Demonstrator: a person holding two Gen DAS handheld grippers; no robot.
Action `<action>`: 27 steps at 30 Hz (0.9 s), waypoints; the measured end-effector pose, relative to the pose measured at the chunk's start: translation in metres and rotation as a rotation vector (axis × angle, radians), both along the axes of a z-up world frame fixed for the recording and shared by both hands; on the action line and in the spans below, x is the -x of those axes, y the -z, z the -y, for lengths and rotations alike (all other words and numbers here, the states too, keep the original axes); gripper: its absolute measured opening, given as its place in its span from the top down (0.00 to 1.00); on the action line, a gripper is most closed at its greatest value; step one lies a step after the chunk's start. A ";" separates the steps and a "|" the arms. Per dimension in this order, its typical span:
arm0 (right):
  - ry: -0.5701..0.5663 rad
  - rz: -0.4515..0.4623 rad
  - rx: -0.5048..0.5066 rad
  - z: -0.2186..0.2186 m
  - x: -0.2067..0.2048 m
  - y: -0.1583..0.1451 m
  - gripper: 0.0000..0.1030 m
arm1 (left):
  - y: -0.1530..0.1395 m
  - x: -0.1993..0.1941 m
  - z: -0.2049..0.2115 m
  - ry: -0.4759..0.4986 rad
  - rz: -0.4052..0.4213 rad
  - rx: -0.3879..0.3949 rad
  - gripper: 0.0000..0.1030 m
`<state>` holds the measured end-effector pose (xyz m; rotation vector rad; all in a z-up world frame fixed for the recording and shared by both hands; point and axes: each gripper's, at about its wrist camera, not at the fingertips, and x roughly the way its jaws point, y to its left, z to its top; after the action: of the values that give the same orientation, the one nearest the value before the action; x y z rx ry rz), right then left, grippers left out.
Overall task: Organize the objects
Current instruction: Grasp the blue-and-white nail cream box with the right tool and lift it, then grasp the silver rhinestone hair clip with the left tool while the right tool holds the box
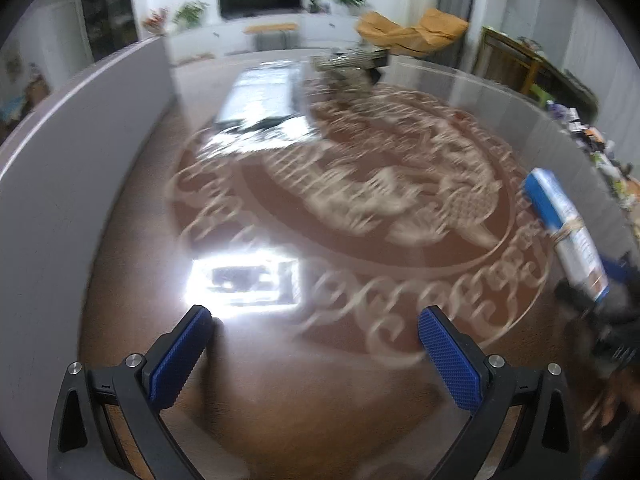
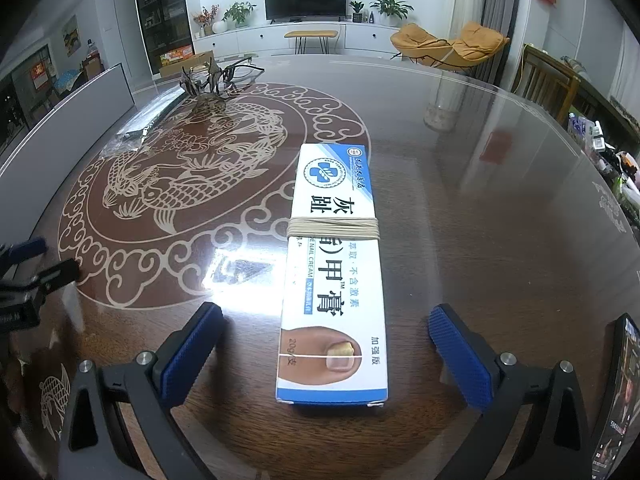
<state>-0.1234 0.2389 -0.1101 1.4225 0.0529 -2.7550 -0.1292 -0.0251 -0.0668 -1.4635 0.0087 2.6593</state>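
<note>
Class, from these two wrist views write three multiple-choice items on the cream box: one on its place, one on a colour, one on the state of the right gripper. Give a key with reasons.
1. Where does the nail cream box lie?
A. flat on the table
B. on the TV stand
C. on the orange chair

2. What colour is the band wound round the box?
A. red
B. beige
C. green

3. How is the right gripper?
A. shut on the box
B. shut on nothing
C. open, a finger either side of the box

Key: A, the box rests on the glossy tabletop; B, pale beige strands cross its middle; C, both blue pads stand clear of its sides.
</note>
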 end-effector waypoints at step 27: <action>-0.001 0.000 0.001 0.000 0.000 0.000 0.00 | -0.022 0.214 -0.016 -0.236 0.015 -0.202 0.49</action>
<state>-0.1235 0.2390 -0.1104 1.4222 0.0520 -2.7536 -0.3433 -0.0095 -0.0449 -1.5007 -0.4469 2.7280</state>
